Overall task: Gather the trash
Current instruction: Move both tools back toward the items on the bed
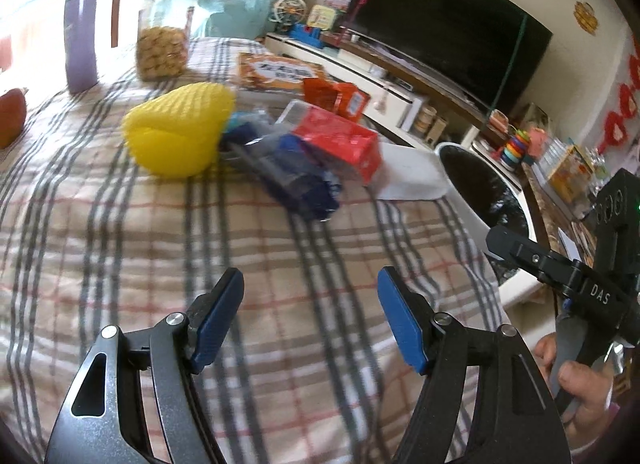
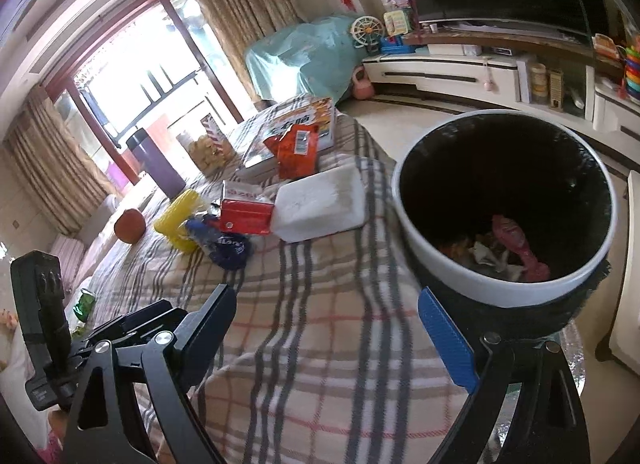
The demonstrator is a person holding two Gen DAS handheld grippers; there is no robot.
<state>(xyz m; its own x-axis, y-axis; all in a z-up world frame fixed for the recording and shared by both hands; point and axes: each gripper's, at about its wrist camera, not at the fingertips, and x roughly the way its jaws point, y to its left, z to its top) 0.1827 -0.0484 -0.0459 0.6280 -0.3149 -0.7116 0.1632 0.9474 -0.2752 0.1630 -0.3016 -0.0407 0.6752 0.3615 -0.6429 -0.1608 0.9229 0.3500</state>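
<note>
Near the table's (image 1: 160, 264) far edge beside the bin (image 2: 504, 288) lies trash (image 1: 336, 140), with both grippers (image 1: 310, 320) (image 2: 328, 332) wide and empty.

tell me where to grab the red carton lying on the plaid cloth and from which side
Grip the red carton across its two long flat faces near the middle, coming from above on the near side. It lies flat on the plaid cloth, its narrow width looks within open jaws, and the blue wrapper and white foam block crowd its sides.
</note>
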